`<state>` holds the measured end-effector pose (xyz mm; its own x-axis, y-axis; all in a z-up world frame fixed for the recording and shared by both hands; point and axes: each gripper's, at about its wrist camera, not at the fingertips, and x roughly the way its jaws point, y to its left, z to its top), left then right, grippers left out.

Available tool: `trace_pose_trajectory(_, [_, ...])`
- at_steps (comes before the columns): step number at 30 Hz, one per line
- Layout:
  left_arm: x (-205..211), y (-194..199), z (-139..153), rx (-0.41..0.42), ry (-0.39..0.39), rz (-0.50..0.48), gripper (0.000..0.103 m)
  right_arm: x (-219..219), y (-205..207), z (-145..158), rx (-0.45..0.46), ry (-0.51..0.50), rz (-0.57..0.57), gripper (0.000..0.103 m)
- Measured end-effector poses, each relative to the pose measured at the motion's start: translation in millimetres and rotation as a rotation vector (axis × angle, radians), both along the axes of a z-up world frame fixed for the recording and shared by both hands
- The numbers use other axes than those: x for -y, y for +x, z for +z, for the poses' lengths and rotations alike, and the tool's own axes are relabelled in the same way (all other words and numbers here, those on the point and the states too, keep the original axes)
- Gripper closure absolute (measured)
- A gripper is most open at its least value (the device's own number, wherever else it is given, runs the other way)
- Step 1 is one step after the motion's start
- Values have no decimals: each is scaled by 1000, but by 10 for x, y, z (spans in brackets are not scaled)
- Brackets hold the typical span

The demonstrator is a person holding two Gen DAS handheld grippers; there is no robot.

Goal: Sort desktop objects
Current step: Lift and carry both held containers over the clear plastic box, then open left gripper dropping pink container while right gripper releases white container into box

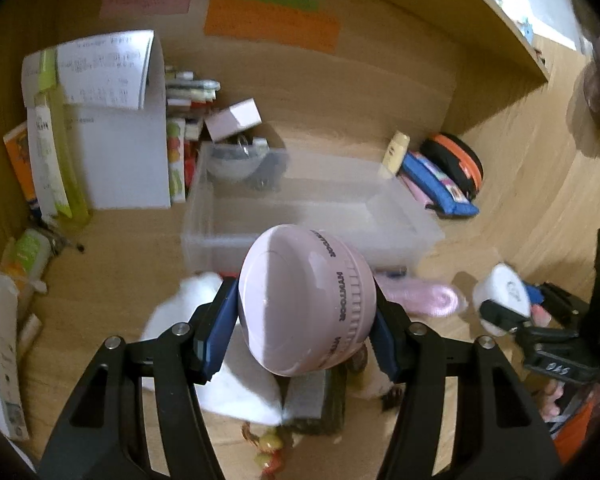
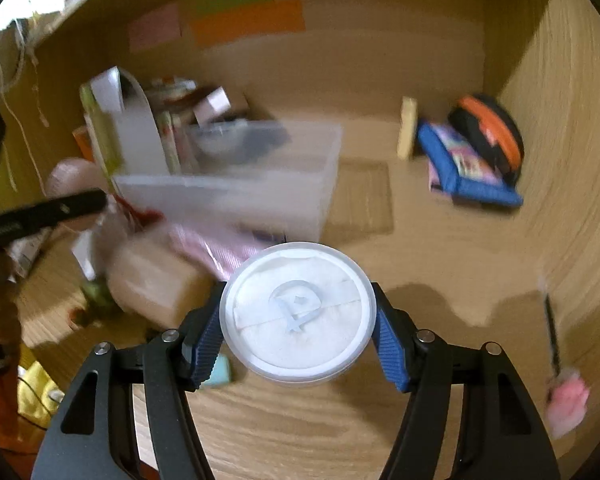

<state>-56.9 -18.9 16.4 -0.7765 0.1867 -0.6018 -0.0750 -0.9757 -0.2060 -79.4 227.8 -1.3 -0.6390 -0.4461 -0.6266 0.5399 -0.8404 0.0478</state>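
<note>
Left gripper (image 1: 306, 330) clamped on a pink dome (image 1: 304, 304) raised above the desk (image 1: 112, 280) just in front of the clear bin (image 1: 312, 216), right gripper (image 2: 298, 332) clamped on a round white tub (image 2: 298, 314) in front of the bin's right corner, jaws of both pressing the sides.

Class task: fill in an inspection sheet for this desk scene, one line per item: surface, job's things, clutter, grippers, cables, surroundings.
Surface: wooden desk.
Job's things: pink round gadget, white round tub, clear bin.
Clutter: blue pouch, black-orange case, papers, books.
Grippers: left gripper shut on gadget; right gripper shut on tub.
Cables: nothing seen.
Surroundings: orange note, green and pink notes on back panel; shelf above.
</note>
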Motion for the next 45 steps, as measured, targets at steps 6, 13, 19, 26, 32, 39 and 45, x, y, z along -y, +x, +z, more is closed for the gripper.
trace_pose_trajectory(6, [139, -184, 285, -38, -22, 25, 43, 139, -141, 387, -76, -8, 43, 41])
trace_pose_trajectory(13, [351, -516, 470, -8, -11, 18, 43, 381, -531, 576, -60, -23, 89, 41])
trace_pose_trajectory(19, [454, -882, 411, 82, -4, -2, 43, 647, -878, 539, -9, 1, 122, 41])
trace_pose_trajectory(26, [398, -1271, 104, 199, -21, -39, 44, 909, -1170, 277, 76, 59, 159, 41])
trace_pose_trajectory(32, [302, -1471, -120, 270, -53, -74, 44, 1087, -1391, 95, 124, 125, 191, 41])
trace_pose_trajectory(39, [157, -1623, -253, 316, -129, -119, 44, 1287, -1548, -56, 152, 214, 226, 41])
trace_pose_trajectory(45, [65, -1657, -260, 310, -193, -124, 44, 1357, -1623, -151, 171, 252, 233, 41])
